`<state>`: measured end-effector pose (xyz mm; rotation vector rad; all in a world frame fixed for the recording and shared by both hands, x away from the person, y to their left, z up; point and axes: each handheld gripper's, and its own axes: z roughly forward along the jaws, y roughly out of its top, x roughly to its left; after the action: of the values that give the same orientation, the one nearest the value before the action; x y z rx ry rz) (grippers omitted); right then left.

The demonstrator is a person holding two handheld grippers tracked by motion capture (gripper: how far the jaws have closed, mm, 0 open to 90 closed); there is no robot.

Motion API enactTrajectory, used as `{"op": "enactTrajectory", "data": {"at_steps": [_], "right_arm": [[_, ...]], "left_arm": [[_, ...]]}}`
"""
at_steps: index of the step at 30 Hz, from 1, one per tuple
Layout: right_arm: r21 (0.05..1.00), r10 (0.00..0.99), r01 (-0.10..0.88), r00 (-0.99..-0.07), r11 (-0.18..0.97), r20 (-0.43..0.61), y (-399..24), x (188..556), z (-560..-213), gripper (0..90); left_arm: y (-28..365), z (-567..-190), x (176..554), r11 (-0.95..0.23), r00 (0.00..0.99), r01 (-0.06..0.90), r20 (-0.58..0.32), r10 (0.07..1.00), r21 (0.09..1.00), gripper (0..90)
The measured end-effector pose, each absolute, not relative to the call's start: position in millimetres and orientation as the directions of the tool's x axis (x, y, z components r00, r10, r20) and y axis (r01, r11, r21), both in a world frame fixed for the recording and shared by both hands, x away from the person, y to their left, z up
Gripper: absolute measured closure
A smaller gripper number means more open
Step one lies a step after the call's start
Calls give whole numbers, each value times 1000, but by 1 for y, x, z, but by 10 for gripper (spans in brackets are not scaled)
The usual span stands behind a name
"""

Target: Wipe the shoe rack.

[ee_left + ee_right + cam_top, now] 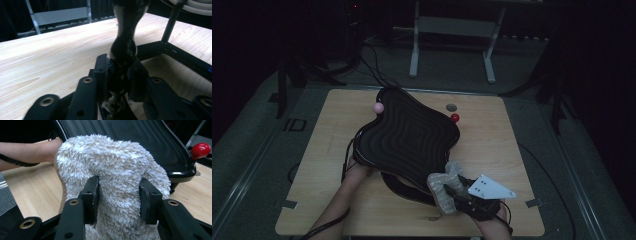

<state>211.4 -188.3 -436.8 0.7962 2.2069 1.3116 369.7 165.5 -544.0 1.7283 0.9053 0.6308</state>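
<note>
A large black ribbed tray (407,137) with a wavy outline is tilted up over the wooden table (507,150). A person's left hand (357,172) reaches under its near-left edge. In the left gripper view my left gripper (120,65) is shut on the tray's glossy black rim (123,32), which rises between the jaws. My right gripper (449,192) is at the tray's near-right corner, shut on a fluffy white cloth (443,182). The cloth (112,162) bulges up between the pads of my right gripper (120,187), close in front of the tray (150,140).
A red knob (455,118) (200,150) and a pink ball (377,107) stick out at the tray's far edge, and a grey disc (451,107) lies beyond. Black frame struts (172,52) stand under the tray. A metal stand (452,30) is behind the table.
</note>
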Motion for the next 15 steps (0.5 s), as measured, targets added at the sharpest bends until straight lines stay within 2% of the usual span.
{"op": "enactTrajectory", "data": {"at_steps": [3, 10, 15], "right_arm": [[889, 677, 259, -733, 377, -74, -189, 212, -438, 547], [880, 677, 239, -727, 411, -119, -190, 215, -438, 569], [873, 711, 256, -691, 414, -135, -198, 227, -441, 622]], "left_arm": [[167, -545, 370, -157, 583, 281, -39, 812, 947, 739], [171, -545, 366, -154, 582, 283, -42, 812, 947, 742], [179, -545, 358, -147, 581, 286, -50, 812, 947, 742]]}}
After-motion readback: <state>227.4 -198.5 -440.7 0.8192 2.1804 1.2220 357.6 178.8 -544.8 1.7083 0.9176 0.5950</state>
